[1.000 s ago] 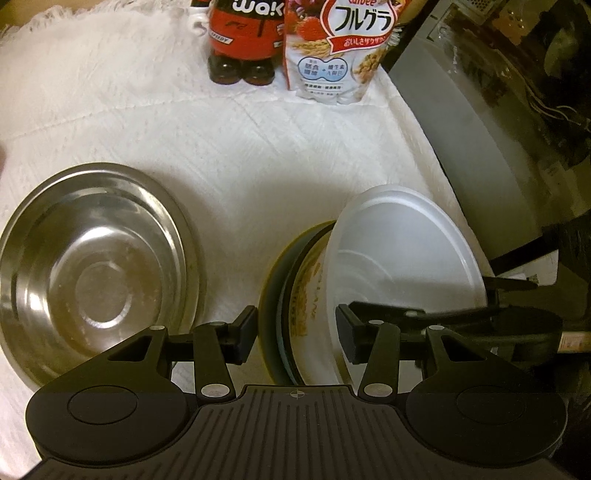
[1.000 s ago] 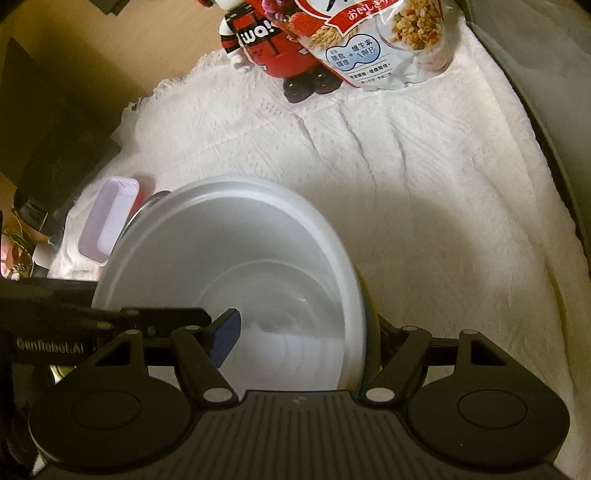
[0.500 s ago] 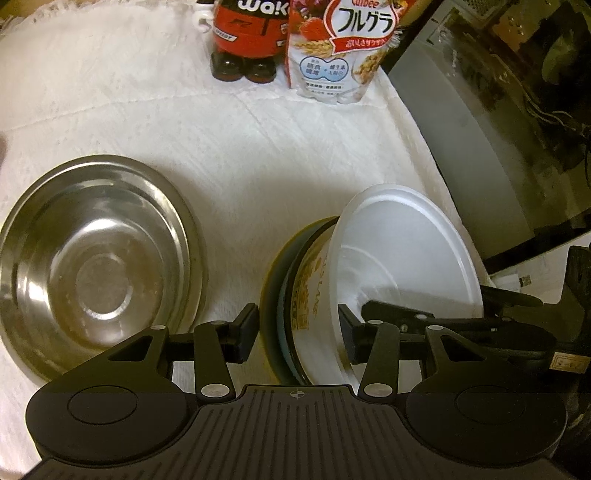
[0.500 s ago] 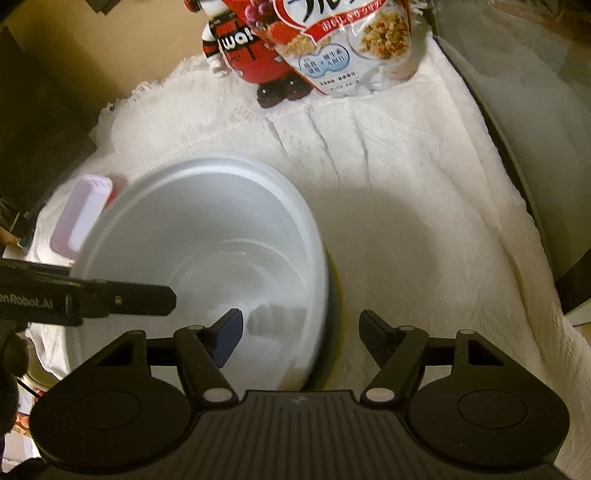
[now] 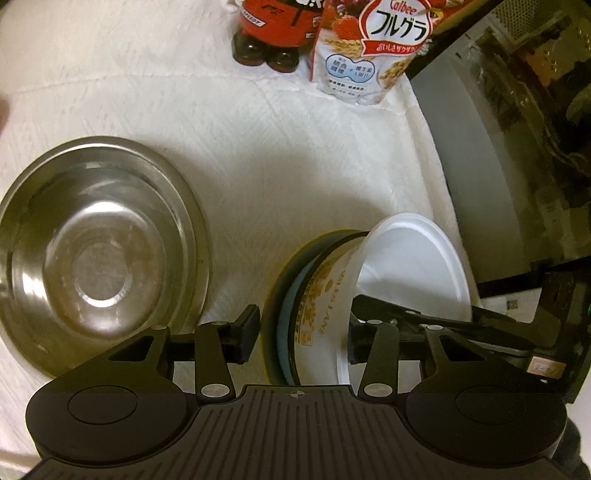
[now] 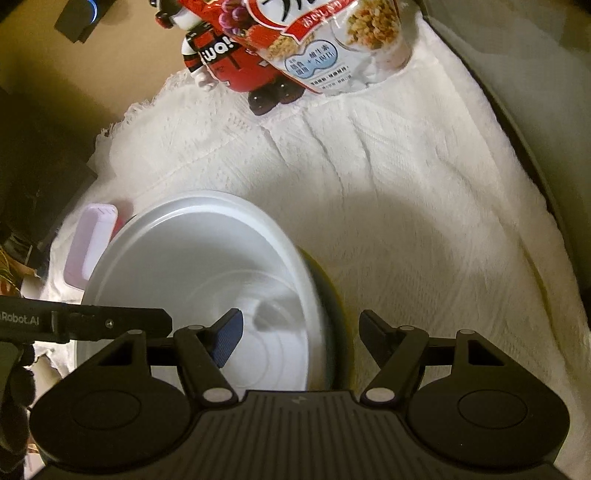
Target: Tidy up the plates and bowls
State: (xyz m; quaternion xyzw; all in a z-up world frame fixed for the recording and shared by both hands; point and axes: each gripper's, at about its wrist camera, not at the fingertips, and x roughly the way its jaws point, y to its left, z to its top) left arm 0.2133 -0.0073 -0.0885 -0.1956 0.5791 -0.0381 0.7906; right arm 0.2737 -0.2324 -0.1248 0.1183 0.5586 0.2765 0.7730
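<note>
A white bowl (image 5: pixel 413 266) with gold print sits nested in a dark dish with a blue and yellow rim (image 5: pixel 280 295) on the white cloth. My left gripper (image 5: pixel 303 332) straddles the stack's left wall, one finger outside the dark rim and one inside the white bowl. Its jaws are closing, and a thin gap still shows at the outer pad. My right gripper (image 6: pixel 299 339) straddles the white bowl's (image 6: pixel 199 266) right wall, open, with its outer finger clear of the dark rim (image 6: pixel 332 295). An empty steel bowl (image 5: pixel 99 254) lies to the left.
A cereal bag (image 5: pixel 369 55) and a red bottle (image 5: pixel 273 29) stand at the back of the cloth (image 5: pixel 277 155). A small pink box (image 6: pixel 90 243) lies beyond the stack's left side. A dark appliance (image 5: pixel 517 166) borders the cloth on the right.
In the right wrist view the stack has slid left between the fingers, and the outer finger no longer touches its rim. Both views have rolled slightly. The left gripper's fingers keep their place at the stack.
</note>
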